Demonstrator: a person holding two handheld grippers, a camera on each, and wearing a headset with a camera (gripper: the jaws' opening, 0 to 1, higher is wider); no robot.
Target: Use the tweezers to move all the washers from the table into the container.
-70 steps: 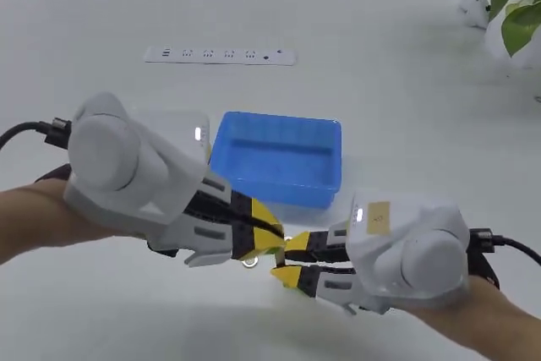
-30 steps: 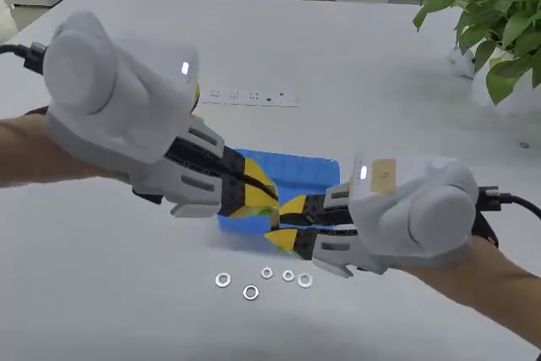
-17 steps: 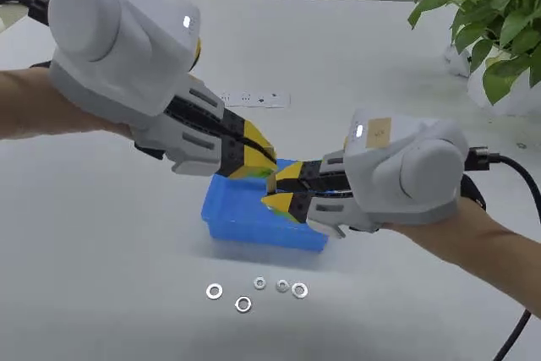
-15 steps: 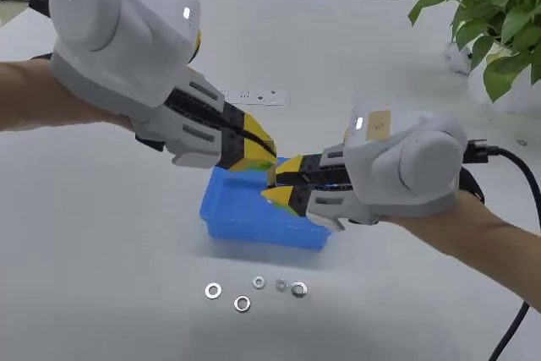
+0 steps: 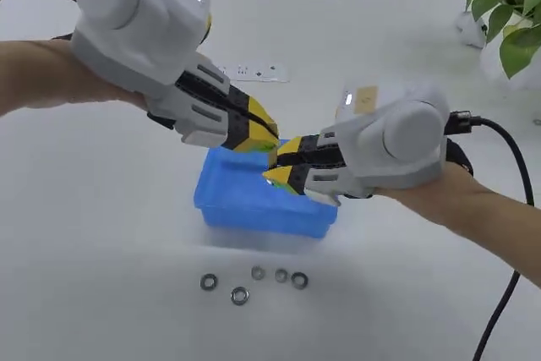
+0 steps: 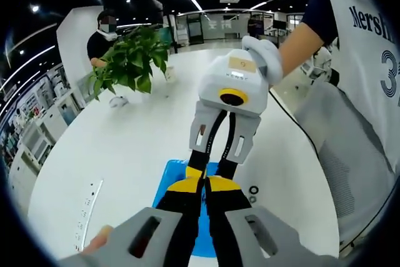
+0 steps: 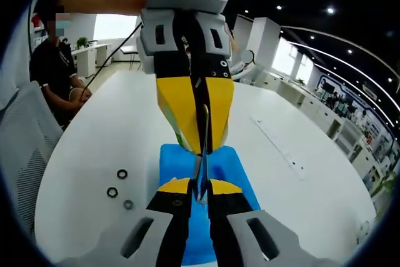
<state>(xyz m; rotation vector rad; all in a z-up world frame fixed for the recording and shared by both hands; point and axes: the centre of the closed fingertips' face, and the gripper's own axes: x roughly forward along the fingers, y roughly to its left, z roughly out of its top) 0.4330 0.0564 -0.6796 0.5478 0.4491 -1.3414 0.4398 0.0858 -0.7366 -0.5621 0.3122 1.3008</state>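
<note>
The white surface (image 5: 101, 209) carried a blue rectangular plastic container (image 5: 245, 205), five small metal washers (image 5: 281, 276) just nearer, and a white power strip (image 5: 254, 72) farther off.

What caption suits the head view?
Left gripper and right gripper meet over the blue container, tweezers between their tips; five washers lie on the table.

The tweezers (image 7: 202, 148) are thin bare metal with a bright sheen. The washers (image 5: 239, 295) are small rings of glinting metal. The container (image 5: 245, 209) is smooth blue plastic, faintly glossy. The table (image 5: 101, 234) has a smooth white top, nearly matt. The left gripper (image 5: 269, 137) and right gripper (image 5: 272, 171) have matt pale-grey plastic shells.
</note>
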